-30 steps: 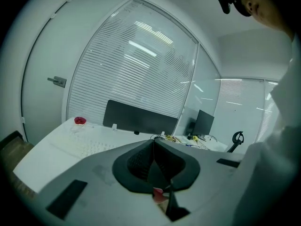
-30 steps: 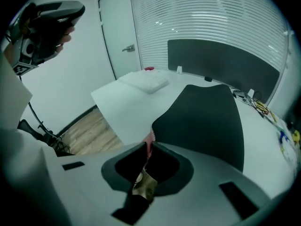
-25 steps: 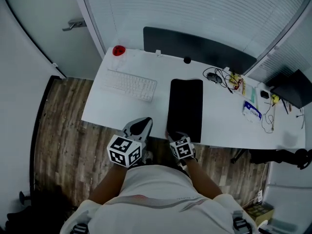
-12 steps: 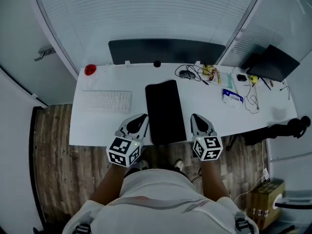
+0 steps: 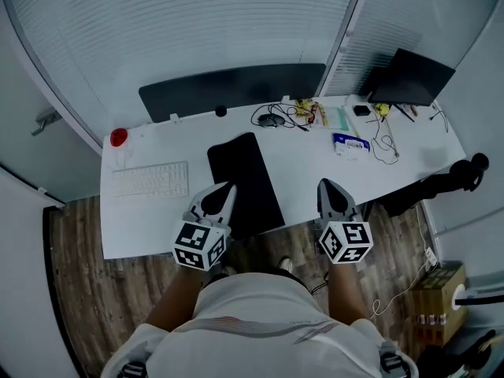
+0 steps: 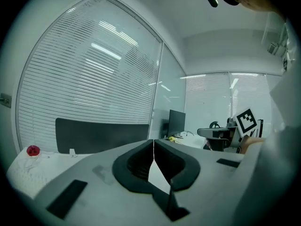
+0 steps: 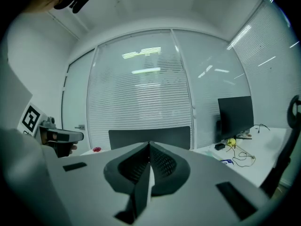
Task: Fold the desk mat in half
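No print, label or number is legible anywhere

Office; white desk (image 5: 303,168) with keyboard (image 5: 151,179), monitor (image 5: 411,77), cables (image 5: 285,117); glass walls (image 5: 417,10), slatted blinds (image 5: 197,30); wood-plank floor (image 5: 79,290).

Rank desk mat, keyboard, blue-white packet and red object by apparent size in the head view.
1. desk mat
2. keyboard
3-4. blue-white packet and red object: both small and nearly alike, so not ranked.
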A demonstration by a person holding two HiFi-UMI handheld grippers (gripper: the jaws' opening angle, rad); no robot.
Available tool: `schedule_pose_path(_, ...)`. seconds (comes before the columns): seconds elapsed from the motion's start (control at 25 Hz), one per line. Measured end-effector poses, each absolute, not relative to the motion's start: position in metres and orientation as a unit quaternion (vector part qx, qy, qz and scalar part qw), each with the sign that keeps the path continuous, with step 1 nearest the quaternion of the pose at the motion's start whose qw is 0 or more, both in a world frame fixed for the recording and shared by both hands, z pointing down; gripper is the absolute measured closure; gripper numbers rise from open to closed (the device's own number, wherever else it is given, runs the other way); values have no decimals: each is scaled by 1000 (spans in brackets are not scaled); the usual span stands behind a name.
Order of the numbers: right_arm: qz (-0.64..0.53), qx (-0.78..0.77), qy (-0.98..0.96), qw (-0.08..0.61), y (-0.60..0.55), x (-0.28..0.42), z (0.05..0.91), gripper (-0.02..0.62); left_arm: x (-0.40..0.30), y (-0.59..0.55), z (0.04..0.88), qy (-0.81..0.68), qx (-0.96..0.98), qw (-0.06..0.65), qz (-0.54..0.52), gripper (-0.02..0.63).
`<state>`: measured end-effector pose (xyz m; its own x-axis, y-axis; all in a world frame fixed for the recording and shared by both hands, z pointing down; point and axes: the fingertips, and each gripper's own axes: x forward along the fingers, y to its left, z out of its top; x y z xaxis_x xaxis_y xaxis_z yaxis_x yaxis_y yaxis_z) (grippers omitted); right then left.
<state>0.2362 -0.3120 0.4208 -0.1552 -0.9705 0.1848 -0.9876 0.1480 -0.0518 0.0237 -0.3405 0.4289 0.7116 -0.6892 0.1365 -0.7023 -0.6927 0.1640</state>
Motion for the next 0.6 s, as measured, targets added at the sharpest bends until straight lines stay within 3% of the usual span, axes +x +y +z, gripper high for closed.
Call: schedule_pose_path(0.6,84,619,-779,51,-307,224,418,545,23,-316,436,-389,912,123,31,591)
